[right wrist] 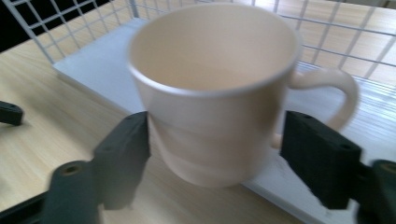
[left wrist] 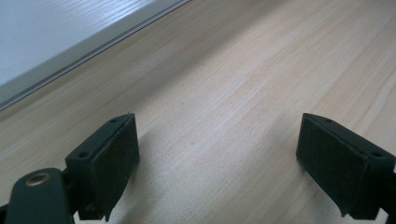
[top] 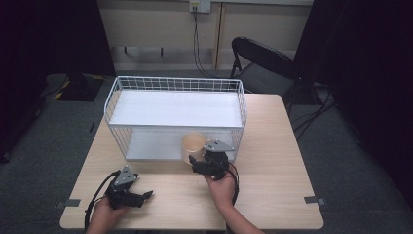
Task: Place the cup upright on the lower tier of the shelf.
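Cream mug (right wrist: 212,93) upright at near edge of white wire rack (top: 175,117), between wide-open jaws of right gripper (right wrist: 215,154), left pad at its wall, right pad clear. Left gripper (left wrist: 219,163) open, empty, over table (left wrist: 243,84).

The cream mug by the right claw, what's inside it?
Nothing shows inside the cream mug: bare pale inner wall from the rim down. Its bottom is hidden behind the near rim, so I can't rule out something lying there.
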